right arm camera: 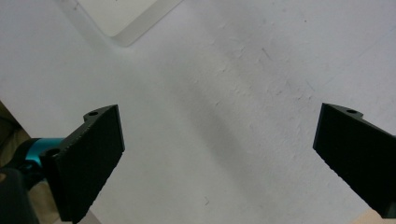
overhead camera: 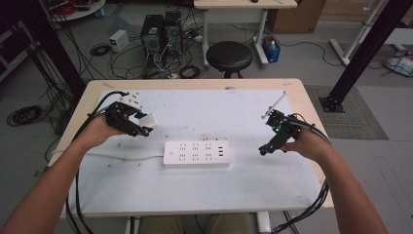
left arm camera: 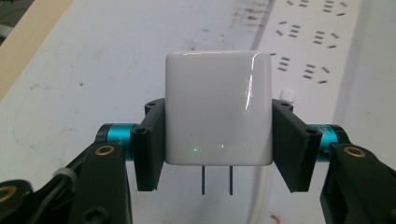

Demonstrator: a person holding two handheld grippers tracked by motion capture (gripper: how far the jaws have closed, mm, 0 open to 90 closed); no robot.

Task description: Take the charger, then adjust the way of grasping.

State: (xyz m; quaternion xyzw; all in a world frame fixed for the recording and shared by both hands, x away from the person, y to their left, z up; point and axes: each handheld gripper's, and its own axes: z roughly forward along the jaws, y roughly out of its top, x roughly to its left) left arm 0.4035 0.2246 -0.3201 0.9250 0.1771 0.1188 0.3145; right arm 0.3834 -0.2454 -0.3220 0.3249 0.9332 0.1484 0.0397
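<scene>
Your left tongs [left arm camera: 217, 154]: clamped on the white plug adapter [left arm camera: 218, 108], pads on its two sides, both prongs pointing down, held above the table [overhead camera: 195, 190] left of the white power strip [overhead camera: 196, 154]. Your right tongs [right arm camera: 217, 158]: jaws spread wide, nothing between them, over bare table right of the strip.

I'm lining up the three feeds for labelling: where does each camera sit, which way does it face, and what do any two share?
High view: above the person's side, facing forward and down on the table; both forearms, left gripper, right gripper.
Left gripper view: rides the left gripper, looking along its jaws clamped on the white charger, prongs visible.
Right gripper view: rides the right gripper, facing the tabletop between wide-open jaws.
Shared: the power strip appears in high and left gripper views.
</scene>
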